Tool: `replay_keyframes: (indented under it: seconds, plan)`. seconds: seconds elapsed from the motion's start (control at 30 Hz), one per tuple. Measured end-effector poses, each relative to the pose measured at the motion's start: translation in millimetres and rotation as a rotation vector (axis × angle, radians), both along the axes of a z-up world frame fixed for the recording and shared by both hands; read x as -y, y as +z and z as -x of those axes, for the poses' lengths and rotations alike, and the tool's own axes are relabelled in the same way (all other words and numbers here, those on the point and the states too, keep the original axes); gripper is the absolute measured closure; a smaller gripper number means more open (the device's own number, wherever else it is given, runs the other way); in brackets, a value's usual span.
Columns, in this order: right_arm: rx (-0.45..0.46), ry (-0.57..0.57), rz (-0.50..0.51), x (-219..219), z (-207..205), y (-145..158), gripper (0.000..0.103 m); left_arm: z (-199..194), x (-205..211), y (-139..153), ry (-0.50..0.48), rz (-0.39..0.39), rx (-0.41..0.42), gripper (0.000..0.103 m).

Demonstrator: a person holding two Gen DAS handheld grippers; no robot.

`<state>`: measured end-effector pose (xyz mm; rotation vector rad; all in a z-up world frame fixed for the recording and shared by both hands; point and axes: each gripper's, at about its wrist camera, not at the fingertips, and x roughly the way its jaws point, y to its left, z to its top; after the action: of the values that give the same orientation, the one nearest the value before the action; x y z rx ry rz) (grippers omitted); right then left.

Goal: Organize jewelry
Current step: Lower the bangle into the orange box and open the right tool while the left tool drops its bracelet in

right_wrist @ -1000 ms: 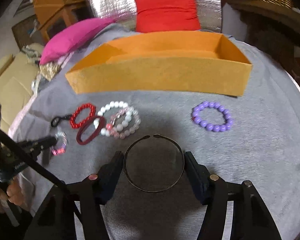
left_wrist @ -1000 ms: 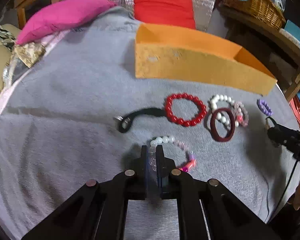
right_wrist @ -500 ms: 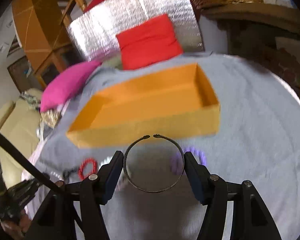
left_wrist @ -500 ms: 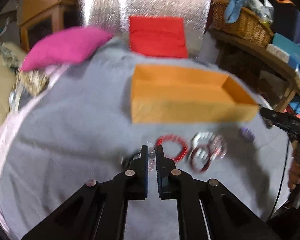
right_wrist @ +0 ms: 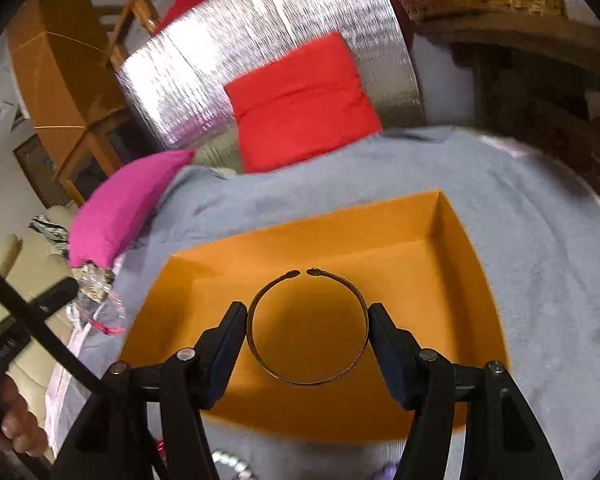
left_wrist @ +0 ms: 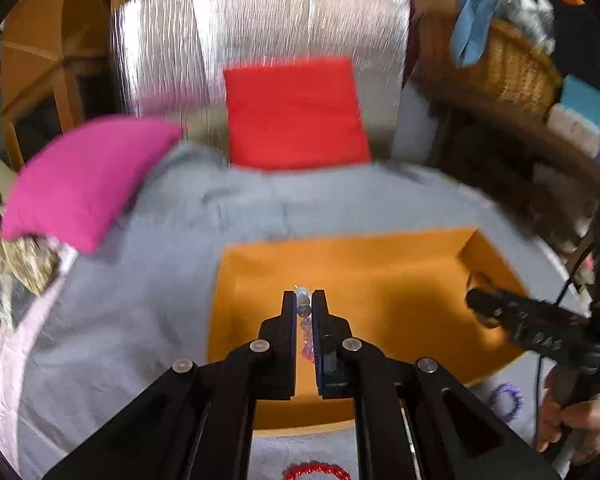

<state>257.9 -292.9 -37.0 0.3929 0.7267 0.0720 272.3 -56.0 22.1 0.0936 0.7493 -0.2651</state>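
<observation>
My left gripper (left_wrist: pixel 304 300) is shut on a clear and pink bead bracelet (left_wrist: pixel 305 322) and holds it above the left part of the orange box (left_wrist: pixel 380 280). My right gripper (right_wrist: pixel 307 312) is shut on a thin bronze open bangle (right_wrist: pixel 306 378), held by its sides above the middle of the orange box (right_wrist: pixel 440 280). The right gripper also shows at the right of the left wrist view (left_wrist: pixel 476 304). The left gripper with the hanging bracelet shows at the left of the right wrist view (right_wrist: pixel 100 304).
The box stands on a grey blanket (left_wrist: pixel 120 300). A red bead bracelet (left_wrist: pixel 316 472) and a purple one (left_wrist: pixel 506 398) lie in front of the box. A pink cushion (left_wrist: pixel 88 180) and a red cushion (left_wrist: pixel 296 112) lie behind it. A wicker basket (left_wrist: pixel 496 64) stands back right.
Both grippers have lifted off the blanket and moved forward over the orange box, the left with the bead bracelet, the right with the bangle.
</observation>
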Motion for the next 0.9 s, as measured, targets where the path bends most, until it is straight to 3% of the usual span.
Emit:
replay_keyframes:
  seconds: [0.2,0.43,0.9]
  plan:
    - [-0.117,0.025,0.016,-4.0,-26.1,-33.5,0.038,-14.5,5.2,-44.1,-0.001,0.009,-0.13,0.096]
    - [-0.223,0.051,0.049,-5.8,-28.8,-52.4,0.038,-11.9,7.6,-81.9,0.003,-0.022,-0.286,0.095]
    - [-0.348,0.103,0.107,-7.7,-14.3,-55.4,0.037,14.1,0.4,-81.0,-0.021,0.012,-0.318,0.096]
